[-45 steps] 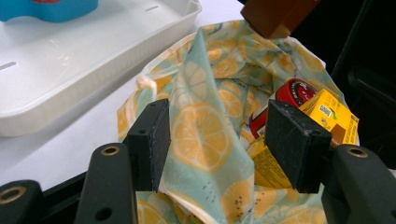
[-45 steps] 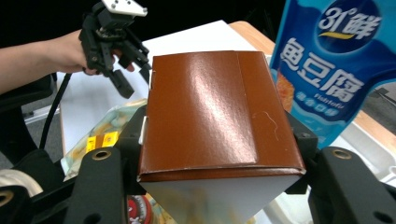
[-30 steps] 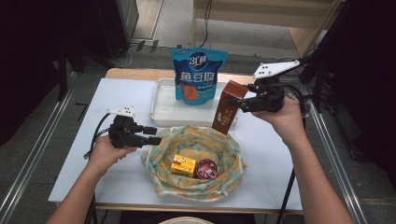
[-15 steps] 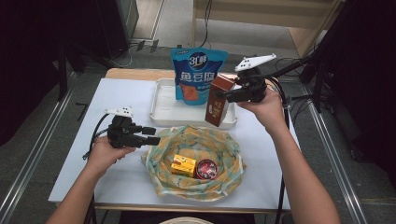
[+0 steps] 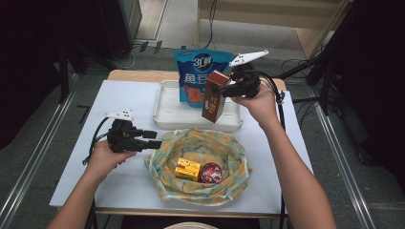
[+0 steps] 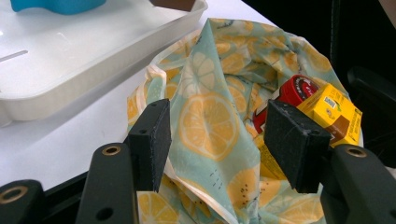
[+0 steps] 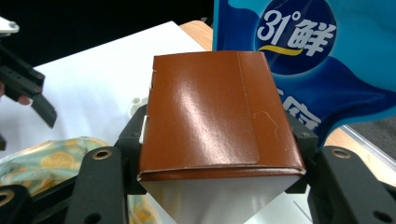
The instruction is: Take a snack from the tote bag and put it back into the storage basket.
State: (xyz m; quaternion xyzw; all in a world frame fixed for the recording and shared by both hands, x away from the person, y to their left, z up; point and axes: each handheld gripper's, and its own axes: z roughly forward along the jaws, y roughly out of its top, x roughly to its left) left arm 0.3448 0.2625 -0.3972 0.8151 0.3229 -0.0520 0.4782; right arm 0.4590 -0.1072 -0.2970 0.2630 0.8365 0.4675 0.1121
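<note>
My right gripper (image 5: 224,88) is shut on the top of a tall brown carton (image 5: 215,96), which hangs tilted over the right part of the white tray (image 5: 174,117). In the right gripper view the brown carton (image 7: 215,116) sits clamped between both jaws. A blue snack pouch (image 5: 198,76) stands upright at the tray's back. My left gripper (image 5: 155,139) stands open at the left rim of a lemon-print cloth (image 5: 198,143), which lies bunched like a bowl. The cloth (image 6: 210,126) holds a yellow box (image 5: 187,169) and a red round tin (image 5: 211,172).
The white table (image 5: 129,98) has bare room left of the tray and along its right side. Black stands and cables rise beyond the right edge. A wooden board (image 5: 138,75) lies behind the tray. The table's front edge runs just below the cloth.
My right hand has carried the brown carton leftward and a little down, from the tray's right end to over the tray by the blue pouch. The left hand has stayed put.
</note>
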